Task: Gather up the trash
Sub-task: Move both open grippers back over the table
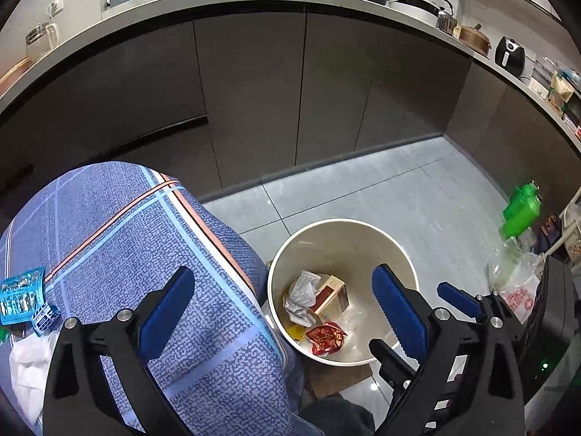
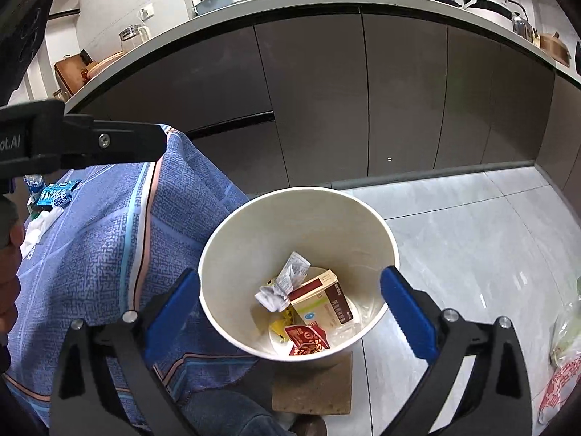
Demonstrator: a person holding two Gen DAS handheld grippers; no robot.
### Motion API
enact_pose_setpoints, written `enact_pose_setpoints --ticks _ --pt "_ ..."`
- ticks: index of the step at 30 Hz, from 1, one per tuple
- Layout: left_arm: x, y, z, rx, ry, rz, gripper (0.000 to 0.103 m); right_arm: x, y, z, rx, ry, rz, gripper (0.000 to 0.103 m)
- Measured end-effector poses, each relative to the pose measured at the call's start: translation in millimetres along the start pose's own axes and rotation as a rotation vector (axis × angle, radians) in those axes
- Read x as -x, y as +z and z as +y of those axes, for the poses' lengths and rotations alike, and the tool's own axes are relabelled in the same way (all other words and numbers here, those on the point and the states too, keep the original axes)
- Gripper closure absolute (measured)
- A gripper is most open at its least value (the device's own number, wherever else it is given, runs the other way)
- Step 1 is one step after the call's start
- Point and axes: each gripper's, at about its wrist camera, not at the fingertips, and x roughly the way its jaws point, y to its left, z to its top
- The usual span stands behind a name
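Trash still waiting lies on the blue-clothed table (image 1: 145, 239): a blue wrapper (image 1: 20, 296) near its far-left edge, well left of the bin (image 1: 343, 225), which holds a carton (image 2: 321, 303) and red packet (image 1: 326, 338). Left gripper (image 1: 287, 312) is nearer the wrapper; right gripper (image 2: 290, 312) hangs over the bin. Both jaws stand wide apart, empty.

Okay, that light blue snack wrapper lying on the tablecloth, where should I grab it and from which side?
Probably its right-hand edge, coming down from above. The blue wrapper lies flat on the blue tablecloth, and the open left gripper is to its right. A small blue-and-white packet touches its lower corner.
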Motion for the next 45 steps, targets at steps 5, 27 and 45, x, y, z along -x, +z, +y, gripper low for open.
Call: enact_pose_setpoints --ticks 5,27,45 --pt "10.8 -1.0 2.5 0.008 -0.001 -0.003 0.009 5.0 5.5 5.0 0.008 0.0 -0.004 0.004" --pt "150.1 -27.5 104.5 0.239 0.119 -0.078 0.009 90.9 55.8 117.5 0.167 0.137 -0.136 0.003" --pt "225.3 -94.4 214.8 0.405 0.303 -0.135 0.009 82.7 55.4 249.1 0.343 0.316 -0.078 0.003"
